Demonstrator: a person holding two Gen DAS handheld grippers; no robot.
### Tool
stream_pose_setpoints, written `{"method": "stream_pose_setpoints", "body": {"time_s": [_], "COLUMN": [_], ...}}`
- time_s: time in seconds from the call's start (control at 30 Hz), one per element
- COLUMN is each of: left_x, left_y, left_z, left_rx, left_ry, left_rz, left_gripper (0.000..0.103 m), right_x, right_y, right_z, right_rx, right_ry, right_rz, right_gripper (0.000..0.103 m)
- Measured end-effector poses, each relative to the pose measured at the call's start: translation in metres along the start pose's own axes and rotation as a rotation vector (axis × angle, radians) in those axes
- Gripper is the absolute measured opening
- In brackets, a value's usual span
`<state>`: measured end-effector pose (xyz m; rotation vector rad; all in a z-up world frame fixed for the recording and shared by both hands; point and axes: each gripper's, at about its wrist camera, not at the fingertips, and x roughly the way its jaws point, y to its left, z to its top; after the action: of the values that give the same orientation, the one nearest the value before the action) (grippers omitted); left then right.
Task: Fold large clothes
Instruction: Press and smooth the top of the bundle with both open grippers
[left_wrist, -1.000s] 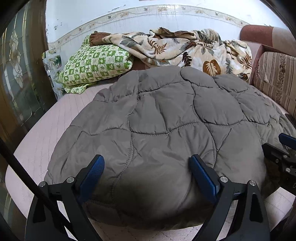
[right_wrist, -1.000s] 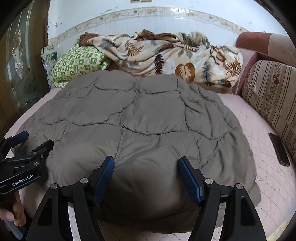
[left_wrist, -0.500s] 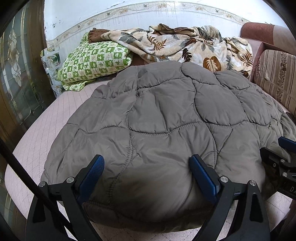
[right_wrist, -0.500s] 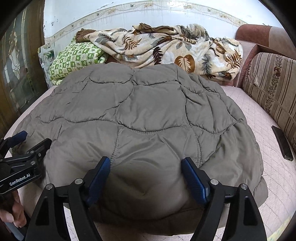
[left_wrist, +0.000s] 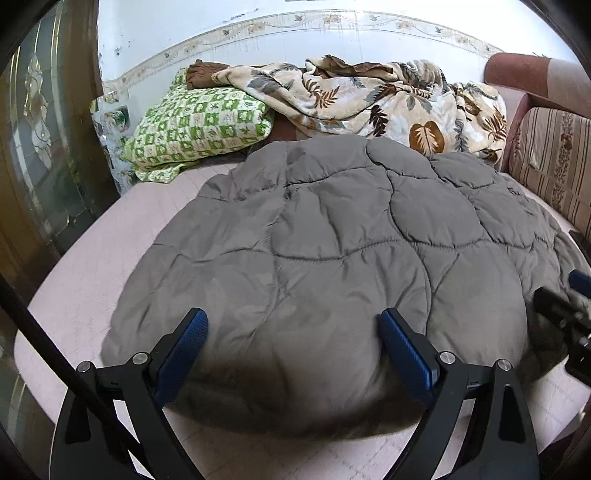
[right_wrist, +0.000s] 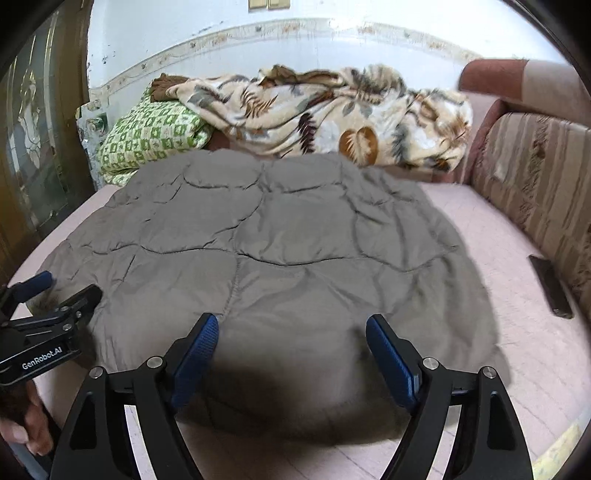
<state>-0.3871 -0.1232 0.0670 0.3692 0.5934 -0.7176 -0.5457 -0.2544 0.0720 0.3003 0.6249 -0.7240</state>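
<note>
Across the middle of both views a grey quilt (left_wrist: 332, 236) lies on the bed (left_wrist: 92, 266). At the bottom, the left claw (left_wrist: 291, 343) and right claw (right_wrist: 291, 343) stand spread over its near edge, pinching nothing; the right claw's jaws have just been opening.

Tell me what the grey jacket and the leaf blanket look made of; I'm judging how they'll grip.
Grey jacket: looks like thin woven synthetic shell, matte with a faint sheen, over puffy fill; curved stitch lines leave swollen panels. Likely slippery, though that's a guess.
Leaf blanket: appears to be soft plush fleece; fuzzy nap, thick rounded folds, no shine.
</note>
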Motion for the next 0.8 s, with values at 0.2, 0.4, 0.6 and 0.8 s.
{"method": "stream_pose_setpoints", "body": {"time_s": [0.2, 0.4, 0.6, 0.8], "left_x": [-0.016, -0.008, -0.005, -0.012], "left_y": [0.007, 0.013, 0.013, 0.014], "left_z": [-0.012, -0.016, -0.019, -0.018], "left_rx": [-0.022, -0.043, -0.037, -0.062], "left_ry": [0.025, 0.072, 0.078, 0.064], "left_rz": [0.009, -0.011, -0.018, -0.037], "left_gripper": [0.094, 0.094, 0.094, 0.094], "right_x": [-0.02, -0.008, 0.001, -0.006], "right_y": [-0.004, -0.011, -0.008, -0.006], "right_z": [-0.015, -0.02, -0.021, -0.02], "right_rx": [0.015, 0.03, 0.038, 0.033], "right_ry": [-0.008, 0.036, 0.056, 0.041], "right_rz": [-0.024, -0.035, -0.037, -0.027], "right_gripper": [0.086, 0.086, 0.089, 0.09]}}
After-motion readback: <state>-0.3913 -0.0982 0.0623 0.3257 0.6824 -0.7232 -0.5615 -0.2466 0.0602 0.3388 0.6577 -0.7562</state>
